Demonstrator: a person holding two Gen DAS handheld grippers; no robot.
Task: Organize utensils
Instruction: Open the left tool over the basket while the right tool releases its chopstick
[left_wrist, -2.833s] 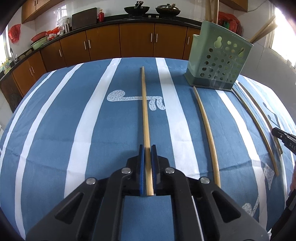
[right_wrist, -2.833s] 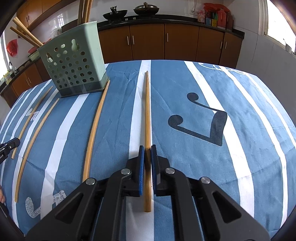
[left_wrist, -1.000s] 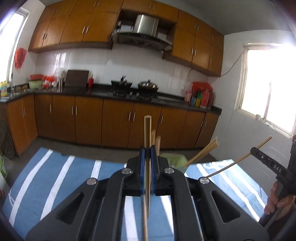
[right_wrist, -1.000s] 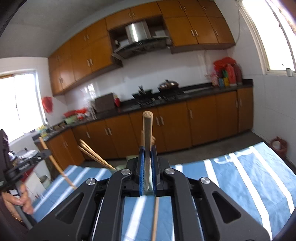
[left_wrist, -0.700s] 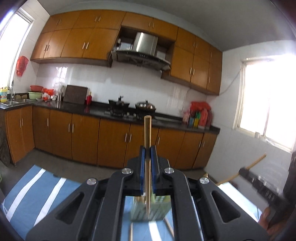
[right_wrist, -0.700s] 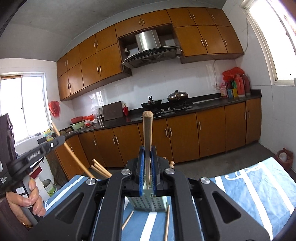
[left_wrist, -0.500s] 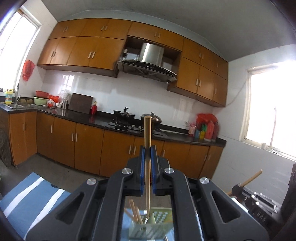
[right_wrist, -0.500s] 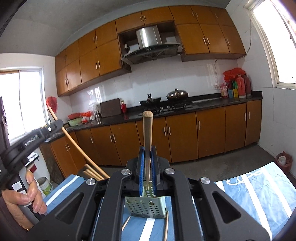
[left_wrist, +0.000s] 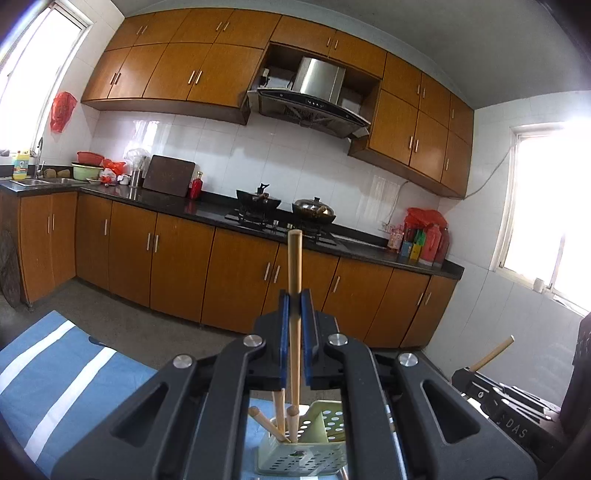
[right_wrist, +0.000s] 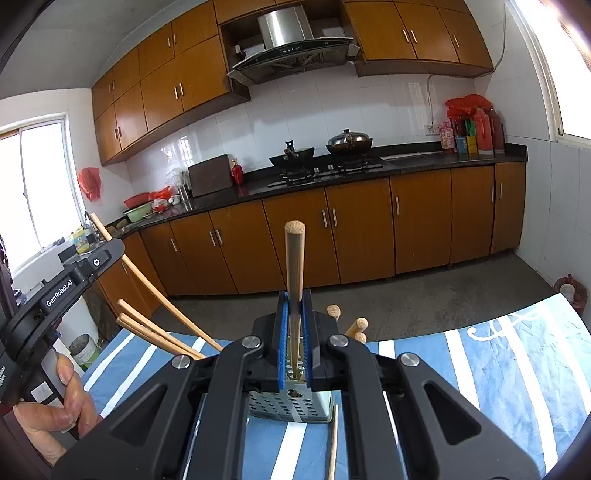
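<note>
Left wrist view: the left gripper (left_wrist: 294, 332) is pinching one wooden chopstick (left_wrist: 294, 280) between its blue pads, holding it upright with its lower end inside the pale green utensil basket (left_wrist: 314, 446), where three more sticks are standing. The basket is sitting on the blue striped tablecloth (left_wrist: 55, 376).

Right wrist view: the right gripper (right_wrist: 294, 332) is clamping another chopstick (right_wrist: 294, 266) upright over the same basket (right_wrist: 288, 408); one loose stick (right_wrist: 333, 443) is lying beside it, kitchen cabinets (right_wrist: 362, 229) behind
</note>
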